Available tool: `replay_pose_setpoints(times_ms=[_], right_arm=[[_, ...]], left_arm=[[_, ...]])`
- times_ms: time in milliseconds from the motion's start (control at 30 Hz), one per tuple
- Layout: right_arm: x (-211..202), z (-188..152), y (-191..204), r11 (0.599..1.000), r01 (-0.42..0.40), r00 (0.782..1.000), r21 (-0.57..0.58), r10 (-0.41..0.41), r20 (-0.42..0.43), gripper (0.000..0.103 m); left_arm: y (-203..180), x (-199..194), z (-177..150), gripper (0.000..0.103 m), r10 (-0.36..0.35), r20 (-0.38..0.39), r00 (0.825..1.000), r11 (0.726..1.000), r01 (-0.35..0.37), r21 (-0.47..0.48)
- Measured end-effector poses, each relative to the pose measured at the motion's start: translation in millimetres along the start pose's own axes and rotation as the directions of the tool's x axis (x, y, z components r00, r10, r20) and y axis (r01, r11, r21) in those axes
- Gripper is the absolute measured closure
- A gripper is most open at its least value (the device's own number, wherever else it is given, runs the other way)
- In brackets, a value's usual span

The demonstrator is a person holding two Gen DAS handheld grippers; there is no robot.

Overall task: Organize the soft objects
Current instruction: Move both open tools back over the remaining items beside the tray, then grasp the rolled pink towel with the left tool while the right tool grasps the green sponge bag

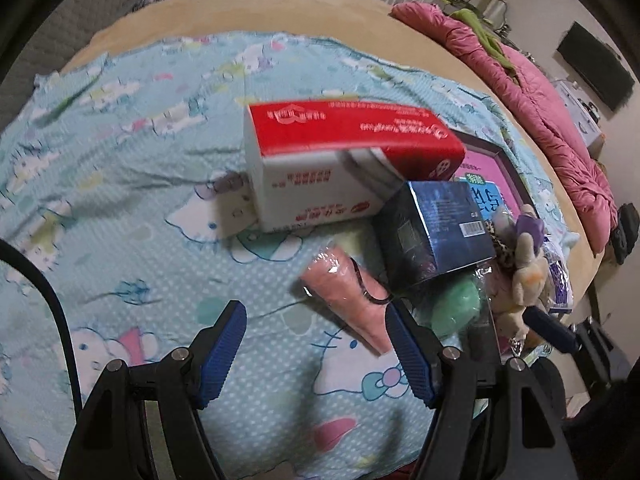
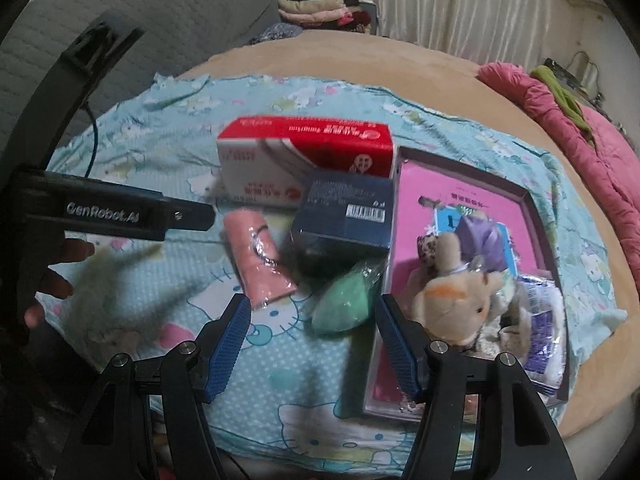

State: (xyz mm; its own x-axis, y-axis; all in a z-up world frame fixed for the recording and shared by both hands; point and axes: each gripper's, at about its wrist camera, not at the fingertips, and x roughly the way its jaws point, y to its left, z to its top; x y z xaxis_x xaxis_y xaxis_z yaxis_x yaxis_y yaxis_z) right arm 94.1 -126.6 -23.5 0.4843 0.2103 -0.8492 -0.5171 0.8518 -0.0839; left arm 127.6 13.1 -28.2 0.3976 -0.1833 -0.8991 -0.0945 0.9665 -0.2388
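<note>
Left wrist view: the left tool (image 1: 316, 312) hangs over the cartoon-print blanket (image 1: 120, 208) with its jaws wide and nothing between the blue pads. Just ahead, a pink wrapped bundle (image 1: 352, 292) runs in beside its right finger, while a red-and-white box (image 1: 320, 160) lies further ahead and a dark blue box (image 1: 436, 232) sits ahead to the right. Over on the right wrist camera, the right tool (image 2: 314, 308) is also spread wide and empty. A green soft pouch (image 2: 344, 300) lies just beyond its tips. To its right, a beige plush toy (image 2: 456, 292) rests in a shallow tray (image 2: 540, 216) with a pink sheet inside. Off to its left, the other tool's black body juts in.
</note>
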Motion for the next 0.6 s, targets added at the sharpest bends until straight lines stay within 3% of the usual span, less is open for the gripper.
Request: replay_pose_setpoints(times_ms=[400,600], right_arm=[[31.1,-1.9,-0.6,0.997,0.056,0.997,-0.044,-0.058,-0.041,0.036],[52.5,-0.6,11.6,0.982,0.100,0.993,-0.159,-0.108,-0.045,0.036]], left_arm=[[-3.0,57.4,9.5,0.032,-0.060,-0.108,0.992,0.988,0.044,-0.145],[0.3,72.1,16.1,0.032,-0.079,-0.122,0.989,0.980,0.055,-0.192]])
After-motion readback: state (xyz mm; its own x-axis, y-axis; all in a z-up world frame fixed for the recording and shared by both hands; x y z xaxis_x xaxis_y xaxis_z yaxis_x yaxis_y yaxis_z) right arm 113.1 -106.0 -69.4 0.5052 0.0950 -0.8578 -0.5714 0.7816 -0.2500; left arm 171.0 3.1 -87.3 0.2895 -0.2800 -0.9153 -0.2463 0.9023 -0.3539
